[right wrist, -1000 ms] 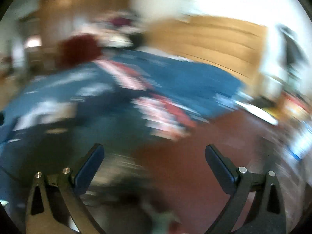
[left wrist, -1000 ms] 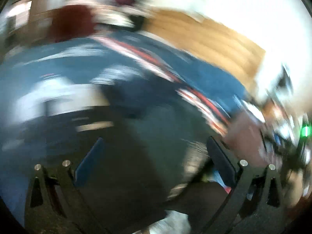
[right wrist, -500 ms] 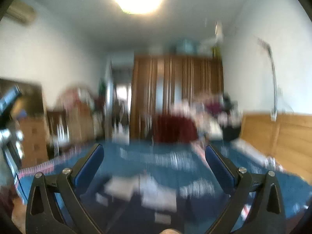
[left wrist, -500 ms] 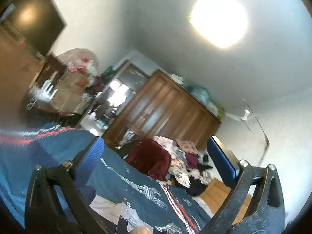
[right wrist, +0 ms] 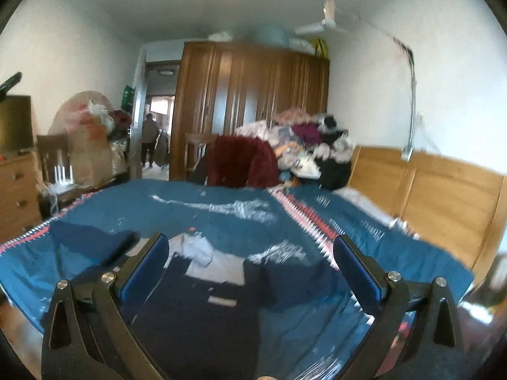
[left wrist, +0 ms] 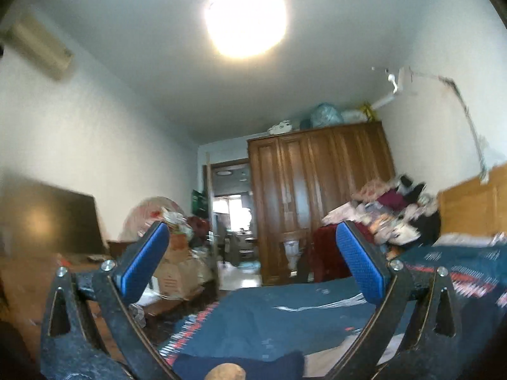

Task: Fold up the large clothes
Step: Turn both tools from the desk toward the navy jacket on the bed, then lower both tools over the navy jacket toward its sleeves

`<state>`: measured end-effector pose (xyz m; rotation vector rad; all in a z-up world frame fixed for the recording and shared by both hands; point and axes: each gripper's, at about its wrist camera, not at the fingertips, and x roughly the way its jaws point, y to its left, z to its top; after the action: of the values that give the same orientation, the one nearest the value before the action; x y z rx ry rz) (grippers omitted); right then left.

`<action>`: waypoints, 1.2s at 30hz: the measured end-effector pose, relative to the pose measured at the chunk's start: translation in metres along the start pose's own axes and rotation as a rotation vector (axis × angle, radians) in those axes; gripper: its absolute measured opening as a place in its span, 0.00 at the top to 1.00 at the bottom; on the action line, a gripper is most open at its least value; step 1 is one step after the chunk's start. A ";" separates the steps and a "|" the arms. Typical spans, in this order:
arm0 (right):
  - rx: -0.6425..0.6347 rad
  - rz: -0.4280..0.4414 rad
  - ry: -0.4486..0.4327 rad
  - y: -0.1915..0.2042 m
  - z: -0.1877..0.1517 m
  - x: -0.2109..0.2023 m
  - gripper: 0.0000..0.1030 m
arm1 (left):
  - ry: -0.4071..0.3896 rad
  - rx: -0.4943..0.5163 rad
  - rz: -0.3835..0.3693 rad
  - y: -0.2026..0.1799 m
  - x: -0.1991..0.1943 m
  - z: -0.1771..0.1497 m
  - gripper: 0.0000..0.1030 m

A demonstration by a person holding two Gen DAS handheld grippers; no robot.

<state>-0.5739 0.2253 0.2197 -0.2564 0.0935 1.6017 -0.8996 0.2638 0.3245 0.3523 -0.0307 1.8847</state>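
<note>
A dark navy garment point(right wrist: 202, 316) lies spread on the blue patterned bedspread point(right wrist: 221, 212), with a white inner part point(right wrist: 218, 269) showing near its top. My right gripper point(right wrist: 250, 243) hovers over the garment's near end, open, nothing between its blue pads. My left gripper point(left wrist: 250, 234) is also open and empty. It points level across the room, above the bedspread point(left wrist: 269, 316). Only a strip of the navy garment point(left wrist: 247, 364) shows at the bottom edge of the left wrist view.
A heap of mixed clothes point(right wrist: 304, 145) and a dark red garment point(right wrist: 244, 164) sit at the bed's far end. A wooden headboard point(right wrist: 443, 196) runs along the right. A wardrobe point(right wrist: 253, 101) stands behind; a dresser point(right wrist: 16, 190) at left. A person point(right wrist: 149, 142) stands in the doorway.
Both views swung up from close over the bedspread to face the room; the right one has since dipped toward the bed. Both grippers stayed open and empty.
</note>
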 end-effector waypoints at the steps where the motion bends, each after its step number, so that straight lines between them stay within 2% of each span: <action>1: 0.005 0.002 0.011 -0.001 -0.003 0.004 0.00 | 0.001 0.022 0.005 0.001 -0.003 0.001 0.00; 4: 0.068 -0.016 0.110 -0.009 -0.013 0.030 0.00 | 0.085 0.037 -0.018 -0.004 -0.013 -0.006 0.00; 6: 0.095 0.022 0.218 -0.002 -0.026 0.047 0.00 | 0.222 -0.028 -0.087 -0.011 -0.013 -0.020 0.00; 9: 0.131 0.052 0.304 0.008 -0.044 0.060 0.00 | 0.381 -0.106 -0.192 -0.038 -0.021 -0.050 0.00; 11: 0.125 0.064 0.337 0.016 -0.052 0.066 0.00 | 0.438 -0.056 -0.259 -0.062 -0.029 -0.065 0.00; 12: 0.113 0.063 0.347 0.020 -0.056 0.066 0.00 | 0.465 -0.047 -0.265 -0.069 -0.034 -0.070 0.00; 14: 0.089 0.066 0.353 0.024 -0.060 0.070 0.00 | 0.558 -0.058 -0.339 -0.083 -0.033 -0.089 0.00; 16: 0.084 0.077 0.322 0.018 -0.062 0.074 0.00 | 0.626 -0.100 -0.365 -0.087 -0.030 -0.097 0.00; 18: 0.116 0.106 0.287 0.000 -0.066 0.086 0.00 | 0.645 -0.172 -0.408 -0.084 -0.028 -0.092 0.00; 21: 0.129 0.138 0.245 -0.026 -0.065 0.101 0.00 | 0.628 -0.332 -0.511 -0.072 -0.031 -0.073 0.00; 23: 0.117 0.155 0.237 -0.031 -0.066 0.109 0.00 | 0.627 -0.369 -0.555 -0.071 -0.033 -0.065 0.00; 26: 0.136 0.224 0.193 -0.027 -0.089 0.120 0.00 | 0.633 -0.468 -0.627 -0.072 -0.034 -0.064 0.00; 28: 0.087 0.240 0.156 -0.009 -0.124 0.129 0.00 | 0.658 -0.514 -0.631 -0.073 -0.032 -0.061 0.00; 30: 0.019 0.246 0.157 0.016 -0.165 0.138 0.00 | 0.663 -0.525 -0.637 -0.071 -0.033 -0.062 0.00; 34: -0.078 0.241 0.173 0.054 -0.231 0.136 0.00 | 0.586 -0.443 -0.607 -0.064 -0.039 -0.036 0.00; 36: -0.119 0.271 0.167 0.072 -0.256 0.127 0.00 | 0.558 -0.425 -0.585 -0.056 -0.034 -0.025 0.00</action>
<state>-0.6214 0.2894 -0.0641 -0.4867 0.1681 1.8560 -0.8438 0.2565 0.2833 -0.4241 0.0438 1.2928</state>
